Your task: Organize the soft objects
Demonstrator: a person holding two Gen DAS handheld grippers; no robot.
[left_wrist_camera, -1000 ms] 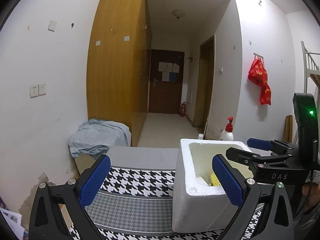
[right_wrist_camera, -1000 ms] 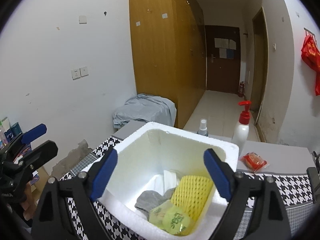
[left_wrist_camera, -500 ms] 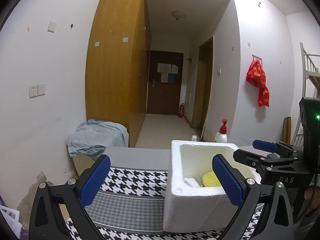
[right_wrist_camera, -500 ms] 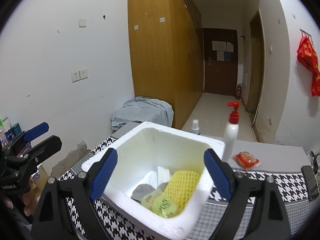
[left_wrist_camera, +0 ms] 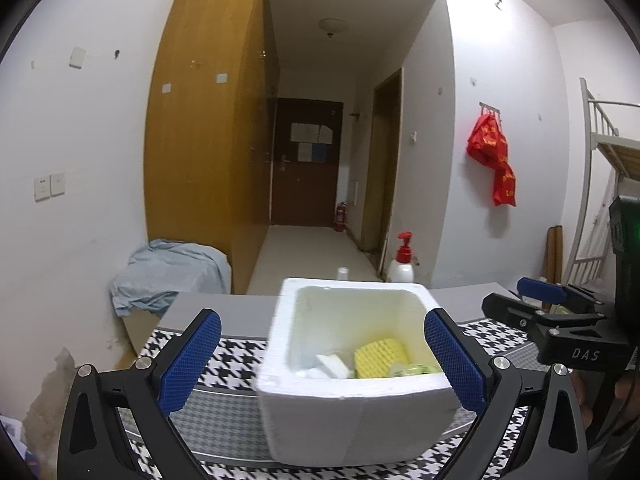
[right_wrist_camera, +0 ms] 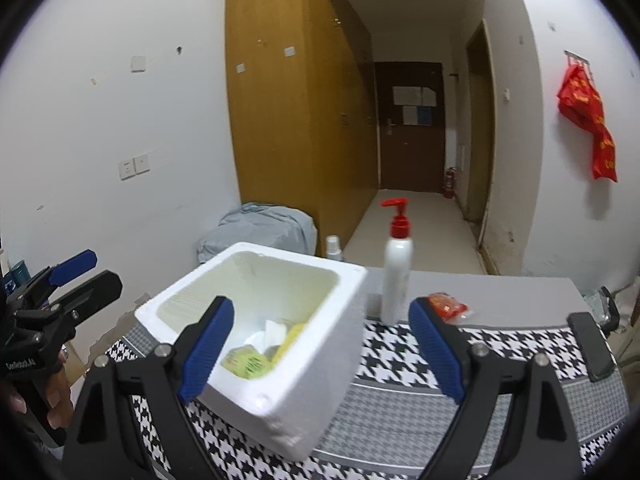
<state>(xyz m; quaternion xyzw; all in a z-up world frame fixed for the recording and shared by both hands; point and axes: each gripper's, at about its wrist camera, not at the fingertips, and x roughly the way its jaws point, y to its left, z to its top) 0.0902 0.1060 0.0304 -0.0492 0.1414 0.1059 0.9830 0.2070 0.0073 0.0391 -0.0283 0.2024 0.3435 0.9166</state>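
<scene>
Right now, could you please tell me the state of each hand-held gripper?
Left hand-held gripper: open, holding nothing.
Right hand-held gripper: open, holding nothing.

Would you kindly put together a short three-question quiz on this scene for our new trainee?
1. True or false: the left gripper holds something.
2. The yellow foam net lies: A) inside the white foam box, B) on the houndstooth cloth, C) beside the pump bottle.
3. What red item lies on the table right of the pump bottle?

Key: 1 false, both grippers open and empty. 2 A. 3 a red snack packet.
</scene>
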